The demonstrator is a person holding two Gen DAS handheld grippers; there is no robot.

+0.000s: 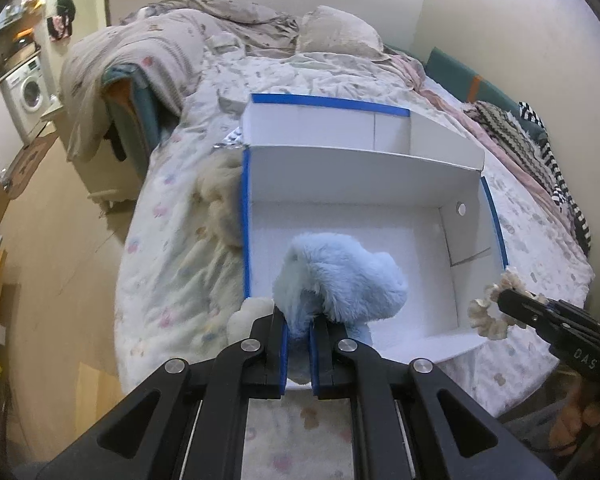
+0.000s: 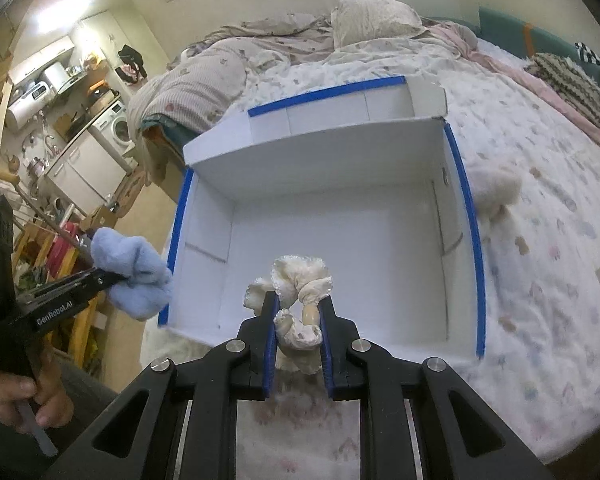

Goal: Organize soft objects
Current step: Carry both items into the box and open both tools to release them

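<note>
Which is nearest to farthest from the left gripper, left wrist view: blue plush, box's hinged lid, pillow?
1. Blue plush: clamped in the left gripper, over the box's near end.
2. Hinged lid: flipped open beyond the box.
3. Pillow: at the bed's head.

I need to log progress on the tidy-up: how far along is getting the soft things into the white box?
Nothing looks done yet: the white cardboard box with blue-taped edges is empty. In hand: the left gripper is shut on a fluffy light-blue plush, the right gripper on a cream ruffled scrunchie, both above the box. Left: dropping both in, then the cream fluffy item lying on the bed beside the box.
</note>
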